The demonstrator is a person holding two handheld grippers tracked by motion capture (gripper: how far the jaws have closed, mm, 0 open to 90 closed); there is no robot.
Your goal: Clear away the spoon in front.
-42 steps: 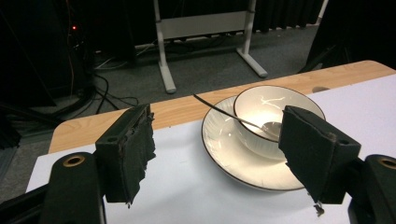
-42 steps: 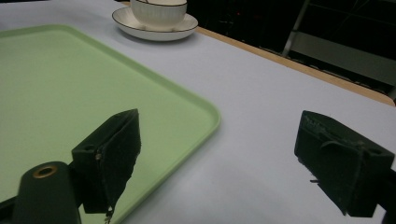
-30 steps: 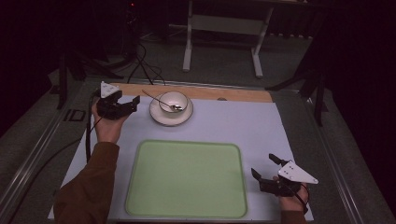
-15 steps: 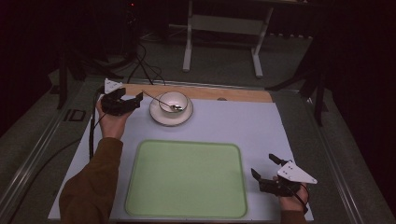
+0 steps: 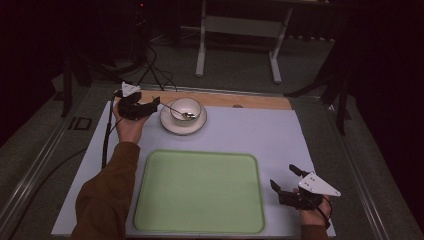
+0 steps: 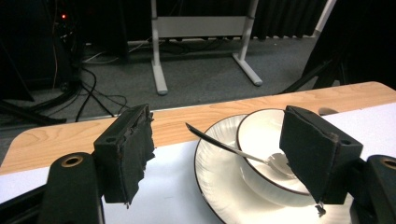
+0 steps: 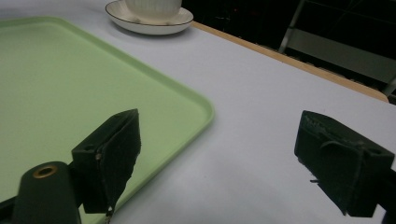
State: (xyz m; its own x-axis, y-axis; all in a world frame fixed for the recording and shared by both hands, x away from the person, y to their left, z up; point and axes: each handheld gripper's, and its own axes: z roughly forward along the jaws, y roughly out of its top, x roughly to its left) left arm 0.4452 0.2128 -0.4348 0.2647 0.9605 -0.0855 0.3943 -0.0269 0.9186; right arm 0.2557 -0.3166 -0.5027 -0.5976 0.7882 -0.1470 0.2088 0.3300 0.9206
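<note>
A white bowl [image 5: 185, 108] with a dark rim sits on a white saucer [image 5: 170, 124] at the back of the table. A metal spoon [image 5: 176, 111] rests in the bowl, its handle [image 6: 212, 140] pointing left over the saucer's rim. My left gripper [image 5: 150, 104] is open just left of the saucer, level with the spoon handle; in the left gripper view the handle lies between its jaws without touching them. My right gripper [image 5: 284, 178] is open and empty at the front right, beside the green tray [image 5: 200, 192]. The bowl [image 7: 152, 5] and saucer [image 7: 154, 25] stand beyond the tray's [image 7: 56, 88] corner.
A pale blue mat [image 5: 250, 135] covers the table, with a strip of wood [image 5: 250, 101] along its far edge. A black cable [image 5: 106, 140] trails from my left gripper. Behind the table are a white stand [image 5: 237, 30] and floor cables.
My left gripper has moved right along the back of the table, from left of the saucer to the spoon handle. The right gripper has stayed put.
</note>
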